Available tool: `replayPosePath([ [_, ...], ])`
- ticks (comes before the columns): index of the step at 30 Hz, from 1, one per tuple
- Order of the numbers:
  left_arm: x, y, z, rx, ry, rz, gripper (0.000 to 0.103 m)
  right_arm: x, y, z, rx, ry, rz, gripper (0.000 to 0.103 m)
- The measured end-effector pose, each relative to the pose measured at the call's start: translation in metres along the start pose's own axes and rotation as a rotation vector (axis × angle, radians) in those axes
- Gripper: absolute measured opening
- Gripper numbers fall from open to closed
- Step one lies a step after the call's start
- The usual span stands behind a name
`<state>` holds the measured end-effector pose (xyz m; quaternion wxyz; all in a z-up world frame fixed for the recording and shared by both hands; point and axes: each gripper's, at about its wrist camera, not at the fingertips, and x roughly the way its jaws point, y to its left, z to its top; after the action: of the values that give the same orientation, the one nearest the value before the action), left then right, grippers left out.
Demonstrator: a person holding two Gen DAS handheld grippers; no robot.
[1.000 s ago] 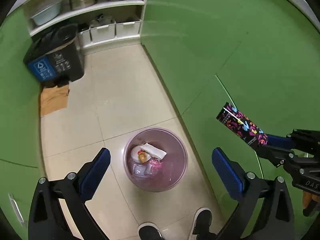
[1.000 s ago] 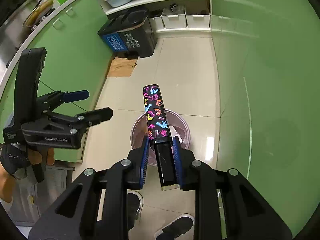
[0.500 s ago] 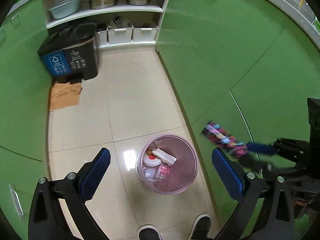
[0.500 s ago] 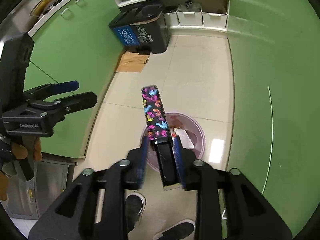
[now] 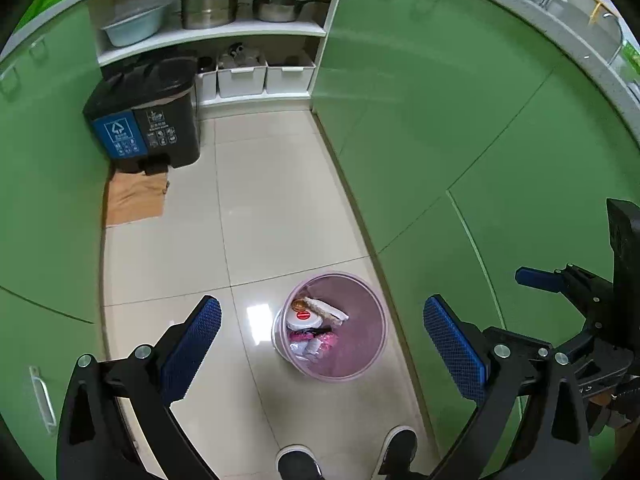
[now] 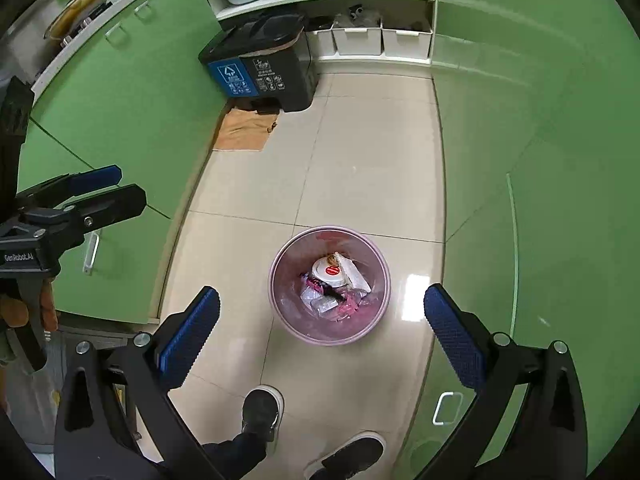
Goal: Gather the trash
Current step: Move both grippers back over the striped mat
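Observation:
A translucent pink waste bin (image 5: 372, 344) (image 6: 280, 304) stands on the tiled floor below both grippers. It holds several pieces of trash, among them a white lid with a red label (image 6: 329, 271), crumpled wrappers and the black-and-pink patterned box (image 6: 332, 292). My left gripper (image 5: 320, 344) is open and empty above the bin. My right gripper (image 6: 320, 324) is open and empty above the bin; it also shows at the right edge of the left wrist view (image 5: 560, 284).
Green cabinets line both sides of the narrow floor. A black and blue two-part recycling bin (image 5: 148, 128) (image 6: 260, 68) stands at the far end, with brown cardboard (image 5: 136, 198) in front of it. White shelves hold pots and tubs. The person's shoes (image 6: 260, 412) are below.
My right gripper opened and let go of the patterned box, which dropped into the pink bin. Both grippers rose and tilted, so the bin sits lower and more central in view.

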<state>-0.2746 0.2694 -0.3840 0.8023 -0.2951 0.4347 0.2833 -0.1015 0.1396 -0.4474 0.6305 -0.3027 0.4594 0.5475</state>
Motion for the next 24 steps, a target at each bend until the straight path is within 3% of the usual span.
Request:
replayPosePath([
  [7, -0.092, -0.035, 0.024, 0.035, 0.005, -0.018, 0.097, -0.105, 0.010, 0.006, 0.051, -0.021, -0.020, 0.100],
  [17, -0.245, -0.130, 0.077, 0.145, -0.020, -0.075, 0.097, -0.316, -0.013, 0.008, 0.178, -0.134, -0.088, 0.100],
  [21, -0.272, -0.177, 0.094, 0.206, -0.037, -0.131, 0.097, -0.391, -0.044, -0.013, 0.244, -0.207, -0.153, 0.100],
  [24, -0.279, -0.222, 0.103, 0.270, -0.050, -0.169, 0.097, -0.426, -0.076, -0.035, 0.300, -0.240, -0.191, 0.100],
])
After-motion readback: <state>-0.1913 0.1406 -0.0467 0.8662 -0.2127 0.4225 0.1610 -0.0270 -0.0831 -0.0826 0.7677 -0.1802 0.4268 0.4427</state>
